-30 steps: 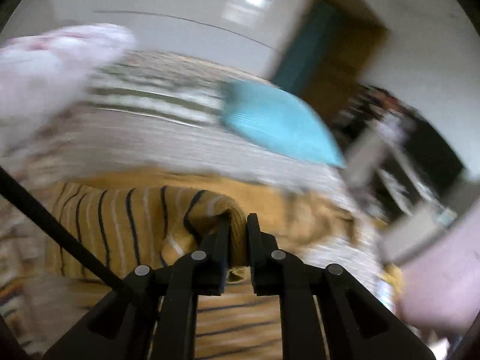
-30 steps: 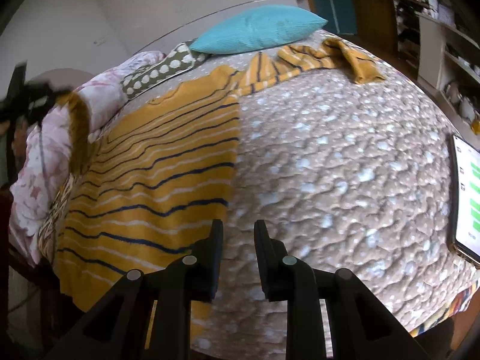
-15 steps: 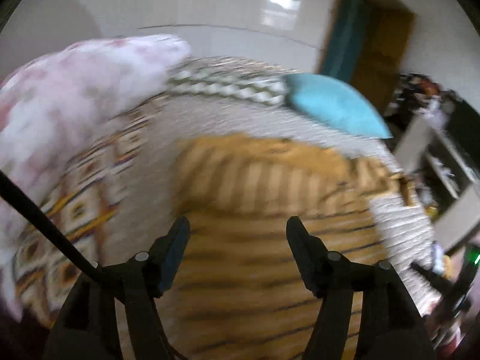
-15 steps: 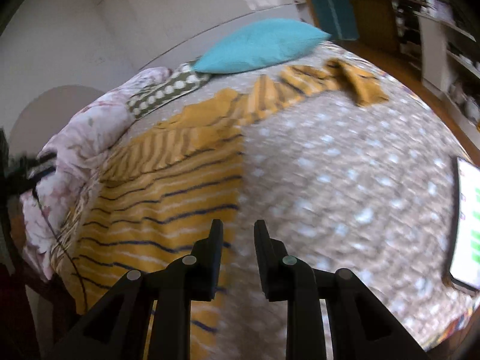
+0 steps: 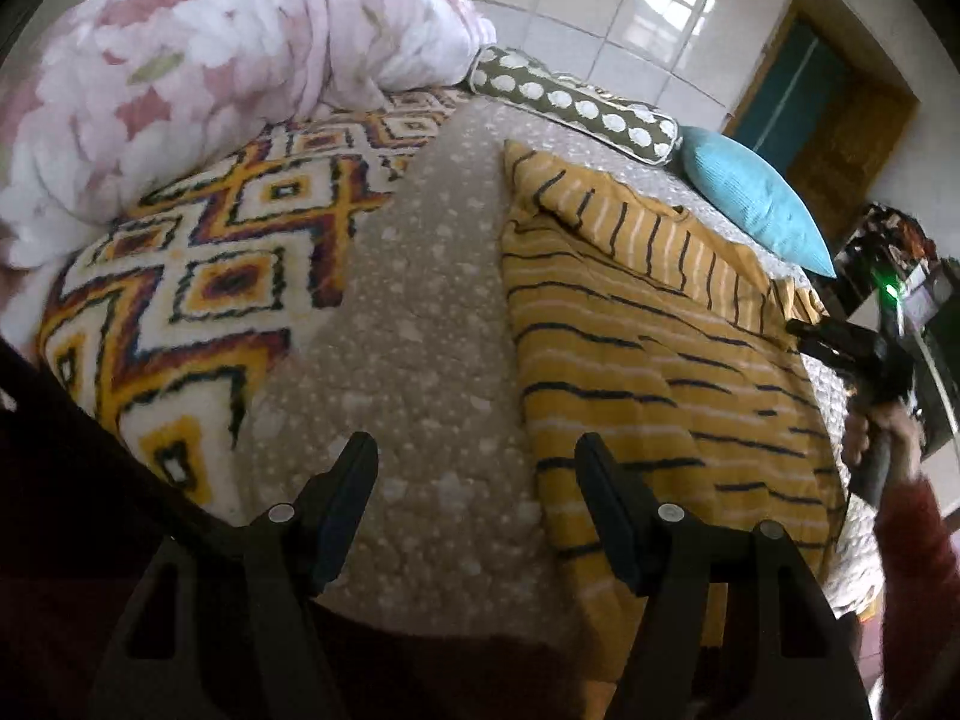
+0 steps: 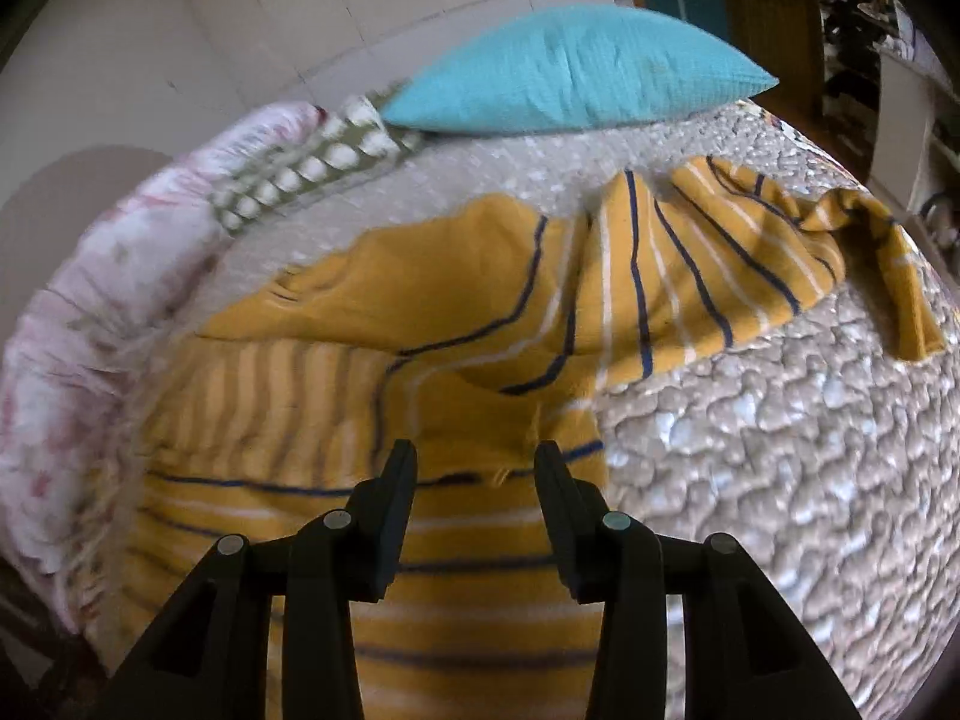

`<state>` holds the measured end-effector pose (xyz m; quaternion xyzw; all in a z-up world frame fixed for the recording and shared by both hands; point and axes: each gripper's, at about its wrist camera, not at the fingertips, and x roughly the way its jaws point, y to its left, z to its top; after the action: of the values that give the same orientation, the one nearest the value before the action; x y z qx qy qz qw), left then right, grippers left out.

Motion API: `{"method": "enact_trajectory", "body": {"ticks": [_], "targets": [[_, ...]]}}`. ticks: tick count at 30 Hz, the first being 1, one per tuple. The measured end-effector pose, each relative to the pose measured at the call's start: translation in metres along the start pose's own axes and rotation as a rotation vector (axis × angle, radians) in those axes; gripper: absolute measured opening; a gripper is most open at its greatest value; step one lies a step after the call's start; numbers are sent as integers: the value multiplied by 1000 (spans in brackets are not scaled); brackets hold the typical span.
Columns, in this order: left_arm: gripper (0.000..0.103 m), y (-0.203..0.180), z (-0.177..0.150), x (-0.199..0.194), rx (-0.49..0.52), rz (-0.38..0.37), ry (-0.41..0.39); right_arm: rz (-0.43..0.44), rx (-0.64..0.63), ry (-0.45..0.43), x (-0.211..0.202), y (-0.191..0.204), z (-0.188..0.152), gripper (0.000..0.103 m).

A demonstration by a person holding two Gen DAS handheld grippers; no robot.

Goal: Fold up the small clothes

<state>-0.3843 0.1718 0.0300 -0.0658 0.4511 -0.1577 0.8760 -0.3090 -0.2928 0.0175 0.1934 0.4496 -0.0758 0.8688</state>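
Setting: a bed (image 5: 420,324) covered by a beige, bubbly-textured spread, seen from two cameras looking down along the tongs.
Garment: a mustard-yellow striped top (image 5: 648,372) with dark blue and white stripes lay spread flat on the bed, on the right half in the left wrist view.
Garment's left sleeve area: one sleeve lay folded across the upper body of the top, its stripes running crosswise to the body stripes.
Garment's far sleeve: in the right wrist view the other sleeve (image 6: 780,252) stretched out rumpled toward the right edge of the bed.
Left tongs (image 5: 474,468): the jaws stood wide apart with nothing between them, above the bare spread just beside the garment's left edge; they had just finished opening.
Right tongs (image 6: 474,474): the jaws were partly spread and had just been opening further, poised over the chest of the top with nothing gripped.
Person: a hand (image 5: 882,426) in a red fuzzy sleeve held the right tongs at the right edge of the left wrist view.
Surroundings: a teal pillow (image 6: 576,72), a spotted olive bolster (image 5: 570,102), a pink floral quilt (image 5: 210,72) and a diamond-patterned blanket (image 5: 198,264) lay toward the head and side of the bed.
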Motion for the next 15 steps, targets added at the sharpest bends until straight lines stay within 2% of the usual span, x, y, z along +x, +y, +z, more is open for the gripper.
{"method": "enact_trajectory", "body": {"ticks": [1,2,3,5,7,10,12,13,14,15], "targets": [[67,-2,0,0,10,10,-12,-22,-29,18,7,5,1,40],[67,-6,1,1,19,23,-28,-34,-57,39,12,10,2,24],[67,-8,1,1,25,27,-36,-56,-103,72,19,17,4,17],[67,-16,3,1,43,26,-46,-87,-171,53,10,28,11,8],[67,-23,4,1,61,26,-50,-88,-198,-38,-18,34,23,7],[68,-31,3,4,79,20,-57,-55,-199,-256,-78,39,36,7],[69,-36,0,12,76,15,-35,-91,-198,-347,-96,39,31,9],[69,-39,-2,17,73,8,-19,-117,-197,-345,-92,36,28,13],[69,-40,-4,22,71,-1,0,-143,-208,-305,-81,32,24,29],[69,-41,-6,26,70,-9,16,-163,-229,-221,-64,26,18,37]]}}
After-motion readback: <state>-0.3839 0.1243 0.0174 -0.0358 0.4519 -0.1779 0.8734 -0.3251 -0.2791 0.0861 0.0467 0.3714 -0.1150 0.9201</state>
